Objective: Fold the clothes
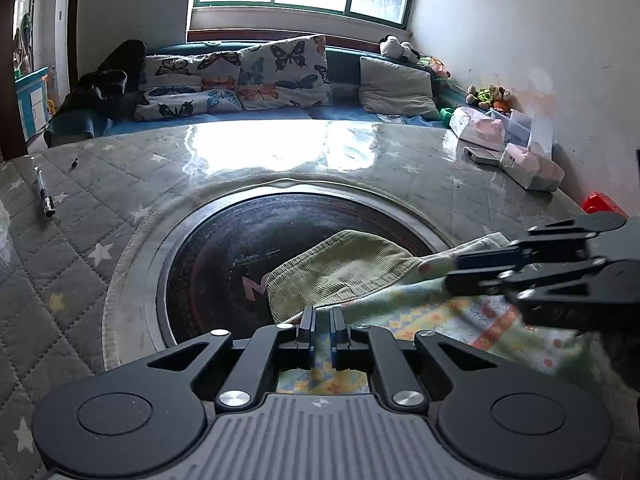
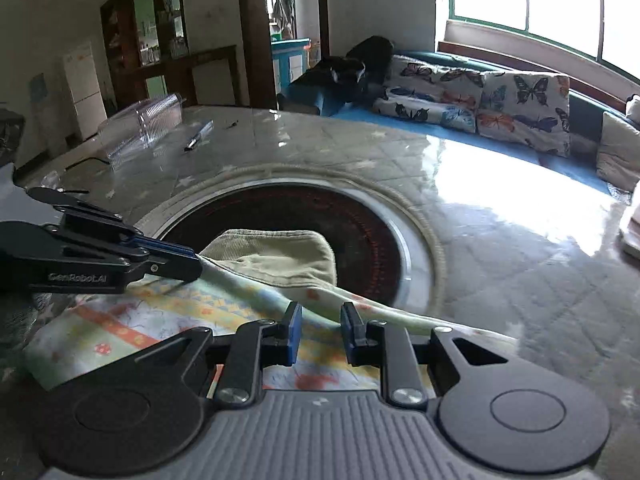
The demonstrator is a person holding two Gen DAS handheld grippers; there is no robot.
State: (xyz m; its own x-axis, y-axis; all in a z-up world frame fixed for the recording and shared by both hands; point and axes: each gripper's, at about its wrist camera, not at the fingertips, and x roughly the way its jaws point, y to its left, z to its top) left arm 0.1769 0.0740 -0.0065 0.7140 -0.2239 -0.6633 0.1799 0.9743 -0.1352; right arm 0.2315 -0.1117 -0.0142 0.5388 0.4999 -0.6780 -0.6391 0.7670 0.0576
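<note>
At the far left of the table (image 1: 120, 200), well apart from the work, a pen (image 1: 44, 196) lies on the quilted star-print cover, and the right wrist view shows a clear plastic box (image 2: 144, 124) near that same far-left edge. In the middle of the table is a round dark inset plate (image 1: 224, 248), and the garment (image 2: 160, 320) lies from its near rim toward the near edge: a small piece with a printed patchwork face, and a plain olive corduroy part (image 1: 340, 268) spread out over the dark plate. The left gripper (image 1: 322, 328) has its fingers drawn close together on a pinch of the printed cloth at the garment's left edge; in the right wrist view its tips sit right at the hem where print meets corduroy. Further right, the right gripper (image 2: 320, 332) stands with its fingers apart, a raised ridge of the pale hem running between them but not yet squeezed. My reading is that a fold is in hand, with one edge held and the other about to be taken, though whether this is an opening fold or a later one the cloth does not settle. The next move seems to call for the right fingers to close on that ridge without catching the layer beneath.
</note>
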